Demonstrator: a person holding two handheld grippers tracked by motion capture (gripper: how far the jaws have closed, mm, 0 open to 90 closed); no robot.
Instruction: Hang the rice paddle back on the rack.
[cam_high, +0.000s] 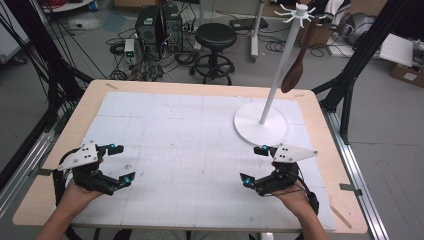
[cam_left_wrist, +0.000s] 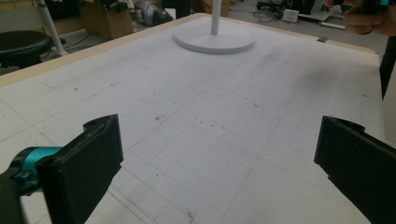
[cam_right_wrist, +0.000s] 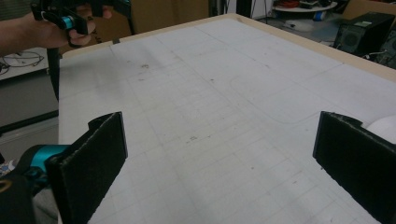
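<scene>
In the high view a white stand (cam_high: 274, 85) rises tilted from its round base (cam_high: 261, 125) at the back right of the table. A brown wooden spoon (cam_high: 296, 67) hangs from one of the hooks at its top. My left gripper (cam_high: 123, 162) is held above the mat at the front left, jaws wide open and empty. My right gripper (cam_high: 252, 164) is at the front right, just in front of the base, also open and empty. In the left gripper view the left gripper (cam_left_wrist: 217, 144) faces the stand base (cam_left_wrist: 214, 41) across bare mat. In the right gripper view the right gripper (cam_right_wrist: 219, 140) spans bare mat.
A white gridded mat (cam_high: 190, 150) covers the wooden table (cam_high: 60, 150). Beyond the far edge are a black stool (cam_high: 215, 40), computer towers (cam_high: 159, 25) and cables on the floor. Black frame posts (cam_high: 360, 55) stand at both sides. The other hand (cam_right_wrist: 60, 23) shows far off.
</scene>
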